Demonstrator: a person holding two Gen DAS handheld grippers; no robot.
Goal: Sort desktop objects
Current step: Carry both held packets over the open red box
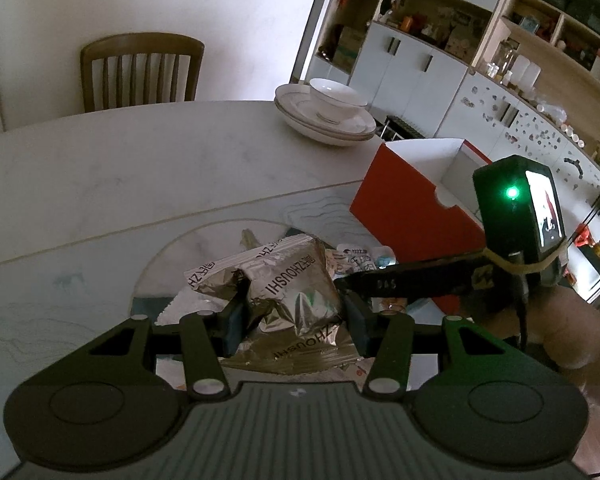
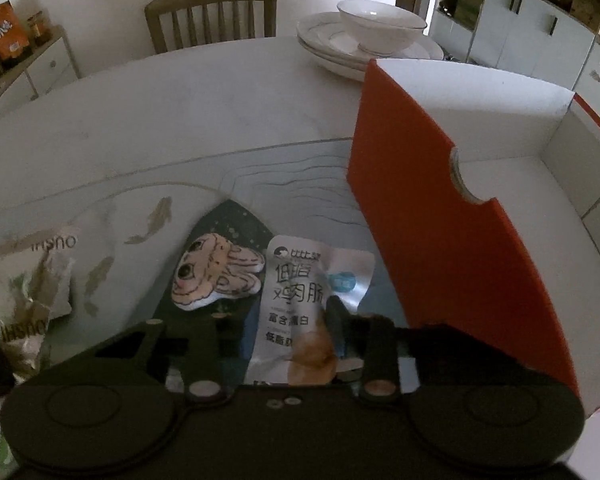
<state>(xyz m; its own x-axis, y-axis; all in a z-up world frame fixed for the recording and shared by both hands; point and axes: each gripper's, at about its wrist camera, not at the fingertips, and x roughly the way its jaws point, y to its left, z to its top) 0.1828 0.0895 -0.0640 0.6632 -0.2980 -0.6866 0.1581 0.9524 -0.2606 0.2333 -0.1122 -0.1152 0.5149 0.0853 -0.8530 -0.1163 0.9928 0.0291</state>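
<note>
My left gripper (image 1: 294,312) is shut on a silver foil snack bag (image 1: 288,292), its pads pressing both sides of it just above the table. The bag also shows at the left edge of the right wrist view (image 2: 28,292). My right gripper (image 2: 288,332) is over a white chicken-breast packet (image 2: 304,304) lying on the table, with the fingers either side of its lower part; whether they grip it is unclear. A plush bunny toy (image 2: 212,276) lies left of the packet. The right gripper shows in the left wrist view (image 1: 400,280).
An open red box with a white inside (image 2: 440,216) stands to the right, also in the left wrist view (image 1: 404,204). Stacked white plates with a bowl (image 1: 328,112) sit at the table's far edge. A wooden chair (image 1: 140,68) stands behind the table.
</note>
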